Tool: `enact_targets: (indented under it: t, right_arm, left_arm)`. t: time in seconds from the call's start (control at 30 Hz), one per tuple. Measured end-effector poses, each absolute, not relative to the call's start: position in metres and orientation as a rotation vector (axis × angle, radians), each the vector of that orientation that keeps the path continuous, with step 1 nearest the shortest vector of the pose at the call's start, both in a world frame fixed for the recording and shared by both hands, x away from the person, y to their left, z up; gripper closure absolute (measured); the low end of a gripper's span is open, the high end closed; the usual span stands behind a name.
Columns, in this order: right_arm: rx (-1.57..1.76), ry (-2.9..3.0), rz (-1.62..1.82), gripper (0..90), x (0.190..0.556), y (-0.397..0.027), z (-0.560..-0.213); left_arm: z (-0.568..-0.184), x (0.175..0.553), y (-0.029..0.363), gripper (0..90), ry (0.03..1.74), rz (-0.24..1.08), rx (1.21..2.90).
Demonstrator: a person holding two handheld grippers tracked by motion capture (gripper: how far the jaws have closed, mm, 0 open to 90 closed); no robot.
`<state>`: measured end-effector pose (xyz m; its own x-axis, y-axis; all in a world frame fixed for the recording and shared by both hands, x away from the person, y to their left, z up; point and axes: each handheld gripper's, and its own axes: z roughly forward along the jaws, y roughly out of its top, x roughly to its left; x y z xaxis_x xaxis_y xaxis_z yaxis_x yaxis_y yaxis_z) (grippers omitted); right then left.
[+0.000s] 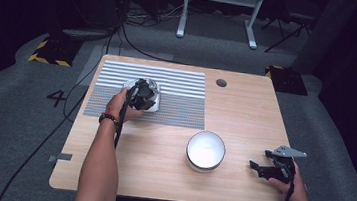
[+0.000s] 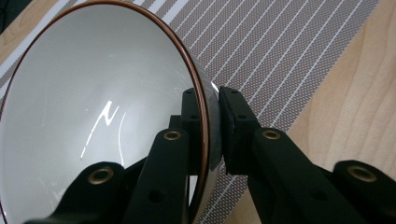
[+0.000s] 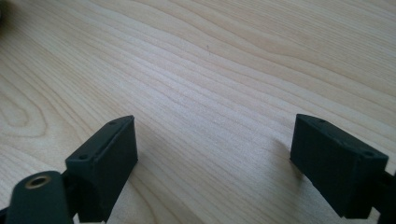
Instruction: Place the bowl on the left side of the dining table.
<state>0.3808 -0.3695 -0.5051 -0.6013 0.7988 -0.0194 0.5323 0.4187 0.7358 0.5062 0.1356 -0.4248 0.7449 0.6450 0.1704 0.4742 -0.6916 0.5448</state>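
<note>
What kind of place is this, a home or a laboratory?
Probably a lab or recording studio: a wooden table stands alone on grey carpet, hazard-striped floor plates and loose cables lie around it, and the surroundings are dark.

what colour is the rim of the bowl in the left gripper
Thin copper-brown rim on a white bowl; clearest in the left gripper view.

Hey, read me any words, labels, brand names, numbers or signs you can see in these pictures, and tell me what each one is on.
"4": a large dark numeral on the grey floor, left of the wooden table.
No other text is readable: the white bowl with the brown rim clamped in the left gripper, the second white bowl, the striped placemat and the right gripper carry no visible lettering.
</note>
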Motion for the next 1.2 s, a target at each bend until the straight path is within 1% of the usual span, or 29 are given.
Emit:
enact_targets:
  t: [0.07,0.1,0.13,0.17,0.27,0.6,0.67,0.7,0.83,0.93,1.0,1.2]
  right_arm:
    - [1.140,2.311,1.000,14.9,0.381,-0.370,-0.505]
    - [1.141,2.311,1.000,14.9,0.381,-0.370,-0.505]
    - [1.140,2.311,1.000,14.9,0.381,-0.370,-0.505]
    - [1.140,2.311,1.001,14.9,0.381,-0.370,-0.505]
    - [1.141,2.311,1.000,14.9,0.381,-0.370,-0.505]
    - [1.140,2.311,1.000,14.9,0.381,-0.370,-0.505]
    - [1.141,2.311,1.001,14.9,0.381,-0.370,-0.505]
    - [1.141,2.311,1.001,14.9,0.381,-0.370,-0.505]
    - [1.141,2.311,1.001,14.9,0.381,-0.370,-0.505]
    - [1.141,2.311,1.001,14.9,0.381,-0.370,-0.505]
    - [1.141,2.311,1.001,14.9,0.381,-0.370,-0.505]
    - [1.140,2.311,1.001,14.9,0.381,-0.370,-0.505]
  left_arm:
    - [-0.429,0.509,0.134,80.9,0.844,0.494,2.483]
    - [-0.430,0.508,0.134,80.7,0.868,0.458,2.485]
    - [-0.432,0.509,0.134,80.8,0.875,0.457,2.490]
    - [-0.433,0.511,0.134,80.8,0.869,0.507,2.489]
    - [-0.438,0.512,0.134,80.6,0.907,0.469,2.484]
    - [-0.445,0.516,0.135,79.9,0.927,0.504,2.470]
    - [-0.445,0.516,0.134,80.2,0.927,0.498,2.469]
    - [-0.446,0.514,0.133,80.3,0.958,0.475,2.473]
    - [-0.446,0.516,0.134,80.7,0.924,0.482,2.473]
    - [-0.447,0.515,0.132,80.8,0.941,0.494,2.462]
    - [-0.449,0.515,0.131,81.1,0.918,0.481,2.466]
    - [-0.448,0.514,0.128,80.5,0.929,0.464,2.459]
